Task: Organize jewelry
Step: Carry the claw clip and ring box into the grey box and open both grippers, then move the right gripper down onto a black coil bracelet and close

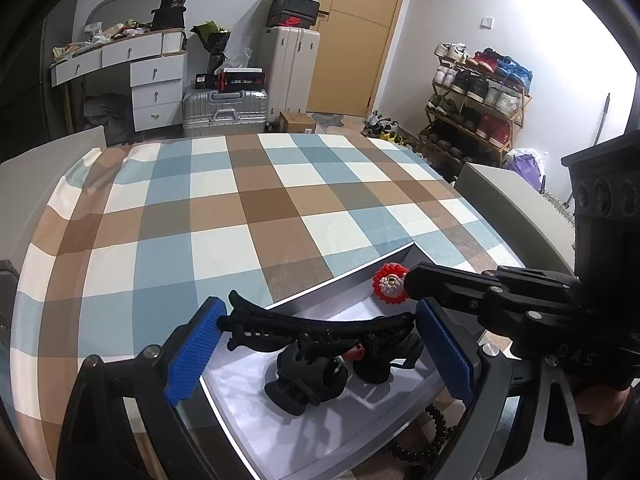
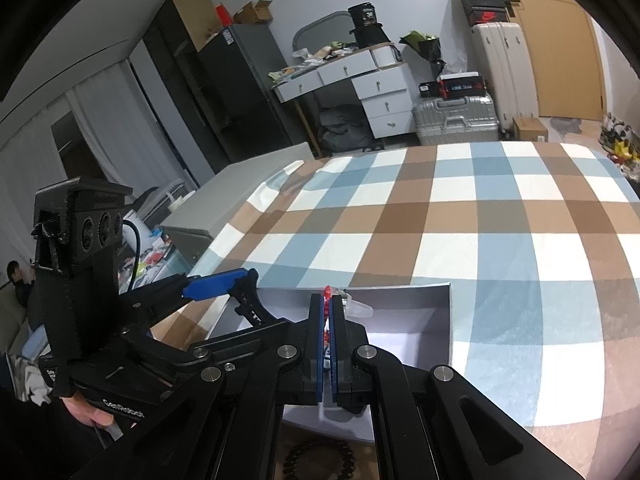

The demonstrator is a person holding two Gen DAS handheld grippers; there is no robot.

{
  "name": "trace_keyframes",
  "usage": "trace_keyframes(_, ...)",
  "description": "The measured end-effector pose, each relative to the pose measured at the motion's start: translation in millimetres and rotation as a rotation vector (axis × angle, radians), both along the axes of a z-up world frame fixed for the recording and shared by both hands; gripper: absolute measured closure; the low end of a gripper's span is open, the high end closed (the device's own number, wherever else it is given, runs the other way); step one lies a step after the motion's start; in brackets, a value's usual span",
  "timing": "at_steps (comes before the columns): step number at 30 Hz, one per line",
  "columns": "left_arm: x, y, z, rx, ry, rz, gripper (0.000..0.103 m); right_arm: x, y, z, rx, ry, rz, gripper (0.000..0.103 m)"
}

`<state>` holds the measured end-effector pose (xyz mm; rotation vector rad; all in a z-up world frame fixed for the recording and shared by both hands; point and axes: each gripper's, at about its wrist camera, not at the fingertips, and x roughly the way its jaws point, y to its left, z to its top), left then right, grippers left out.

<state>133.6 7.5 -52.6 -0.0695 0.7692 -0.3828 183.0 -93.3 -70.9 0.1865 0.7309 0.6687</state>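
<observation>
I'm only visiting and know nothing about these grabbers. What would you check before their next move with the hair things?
1. Left gripper holds the long black toothed hair clip: ok.
2. Right gripper shut on the red and white flower ornament: ok.
3. Both items over the shallow white open box: ok.
4. Bare floor left beside the black plastic claw clips: ok.
5. Dark beaded bracelet inside the box: not ok, it lies outside.
6. Firmness of both grips: cannot tell.

hair clips (image 1: 304, 372) in tray (image 1: 320, 432) — tray on bed (image 1: 240, 208)
</observation>
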Motion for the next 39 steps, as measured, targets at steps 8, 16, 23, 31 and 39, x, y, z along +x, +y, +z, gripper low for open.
trace_keyframes(8, 6.3, -1.9, -2.9, 0.013, 0.03, 0.0, 0.01, 0.3, -0.8, 0.4, -0.004, 0.0, -0.005, 0.098)
trace_keyframes(16, -4.2, -2.8, 4.7, 0.057, 0.011, 0.005, 0.009, -8.0, -14.1, 10.9, 0.037, -0.016, -0.026, 0.088)
trace_keyframes(23, -12.5, -2.7, 10.8, 0.082, -0.007, 0.028, 0.009, -28.1, -24.0, 27.8, 0.055, -0.07, -0.063, 0.062)
trace_keyframes(31, -35.4, 2.5, 27.0, 0.099, -0.087, 0.092, 0.009, -51.5, -32.7, 39.9, 0.059, -0.102, -0.09, 0.048)
trace_keyframes(39, -57.3, 6.7, 37.7, 0.118, -0.165, 0.173, 0.009, -75.9, -36.8, 49.3, 0.059, -0.136, -0.105, 0.034)
